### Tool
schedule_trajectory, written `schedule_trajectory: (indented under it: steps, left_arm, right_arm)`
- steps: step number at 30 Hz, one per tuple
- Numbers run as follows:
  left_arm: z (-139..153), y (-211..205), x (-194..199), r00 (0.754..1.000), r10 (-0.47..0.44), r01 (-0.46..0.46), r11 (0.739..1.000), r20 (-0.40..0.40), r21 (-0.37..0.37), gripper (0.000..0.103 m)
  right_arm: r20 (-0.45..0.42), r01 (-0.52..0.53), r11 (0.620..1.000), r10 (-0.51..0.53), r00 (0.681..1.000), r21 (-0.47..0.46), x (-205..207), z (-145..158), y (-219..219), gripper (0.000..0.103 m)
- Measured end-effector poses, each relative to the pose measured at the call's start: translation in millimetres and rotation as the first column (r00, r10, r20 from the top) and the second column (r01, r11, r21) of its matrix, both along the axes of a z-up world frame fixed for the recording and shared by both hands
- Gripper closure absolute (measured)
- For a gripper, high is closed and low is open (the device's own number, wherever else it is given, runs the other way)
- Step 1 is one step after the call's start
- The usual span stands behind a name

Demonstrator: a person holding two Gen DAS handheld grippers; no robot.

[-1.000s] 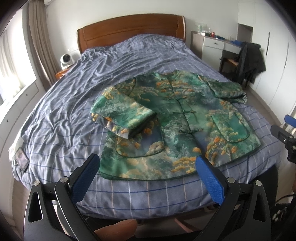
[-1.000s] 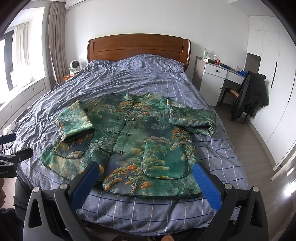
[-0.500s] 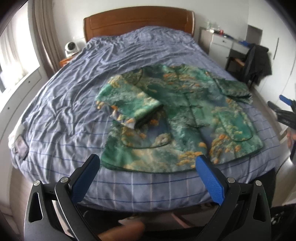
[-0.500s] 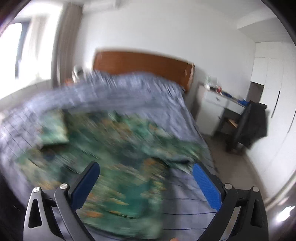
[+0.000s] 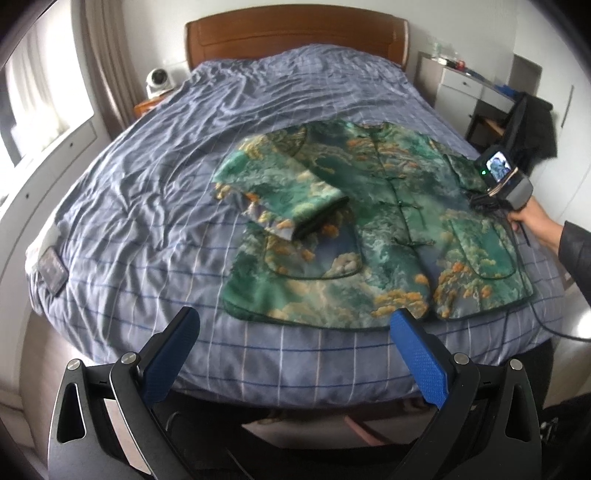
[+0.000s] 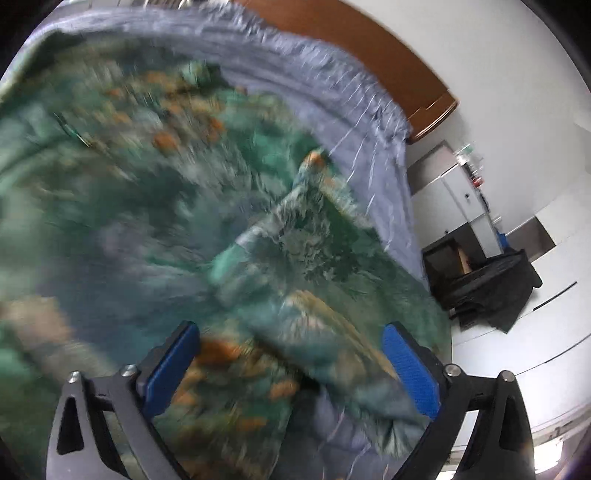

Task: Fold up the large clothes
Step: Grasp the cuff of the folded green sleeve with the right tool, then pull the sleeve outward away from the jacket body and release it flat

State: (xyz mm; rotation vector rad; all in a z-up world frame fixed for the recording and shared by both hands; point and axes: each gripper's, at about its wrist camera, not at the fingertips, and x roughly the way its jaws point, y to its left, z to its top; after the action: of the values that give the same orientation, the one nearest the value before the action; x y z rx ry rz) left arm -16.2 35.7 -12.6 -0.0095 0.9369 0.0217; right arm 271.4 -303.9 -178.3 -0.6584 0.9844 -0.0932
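Note:
A green jacket (image 5: pixel 376 221) with orange and blue print lies flat, front up, on the bed (image 5: pixel 166 206). Its left sleeve (image 5: pixel 280 192) is folded in over the body. My left gripper (image 5: pixel 295 354) is open and empty, held above the bed's foot edge, short of the jacket's hem. My right gripper (image 6: pixel 291 365) is open, close over the jacket's right sleeve (image 6: pixel 314 266), and the view is blurred. In the left wrist view the right gripper's body (image 5: pixel 502 181) hovers over the jacket's right side, its fingers hidden.
A wooden headboard (image 5: pixel 295 33) stands at the far end. A white fan (image 5: pixel 157 79) sits on a nightstand at the left. A white desk (image 5: pixel 469 85) and a chair with a dark coat (image 5: pixel 532 125) stand at the right. A small tag (image 5: pixel 51 266) lies at the bed's left corner.
My right gripper has swung fast from the bed's foot forward and down to the jacket's right sleeve. My left gripper has shifted slightly, staying open at the foot edge.

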Motion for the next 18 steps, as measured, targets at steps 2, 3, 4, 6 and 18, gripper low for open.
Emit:
schedule_trajectory:
  steps: [2, 3, 4, 6, 18]
  left_arm:
    - [-0.9, 4.5, 0.0, 1.0, 0.01, -0.01, 1.0, -0.005, -0.018, 0.0]
    - [-1.1, 5.8, 0.5, 1.0, 0.012, -0.012, 1.0, -0.002, -0.027, 0.0]
    - [-1.2, 6.9, 1.8, 1.0, 0.011, -0.011, 0.999, 0.001, -0.04, 0.001]
    - [-1.8, 6.3, 6.1, 1.0, -0.004, 0.004, 0.998, 0.006, -0.062, 0.001]
    - [0.3, -6.6, 16.4, 0.998, -0.058, 0.059, 0.996, 0.028, -0.061, 0.001]
  right_arm:
    - [-0.026, 0.027, 0.999, -0.026, 0.999, 0.044, 7.0, -0.1, -10.7, 0.074]
    - [-0.019, 0.037, 0.997, -0.035, 0.999, 0.074, 5.4, 6.6, -14.6, 0.074]
    - [0.012, 0.047, 0.993, -0.049, 0.999, 0.112, 0.5, 19.9, -20.2, 0.079]
    - [0.076, 0.079, 0.982, -0.093, 0.993, 0.169, -11.7, 48.8, -33.3, 0.086]
    - [0.253, 0.383, 0.728, -0.598, 0.761, 0.569, -129.5, 163.2, -214.3, 0.09]
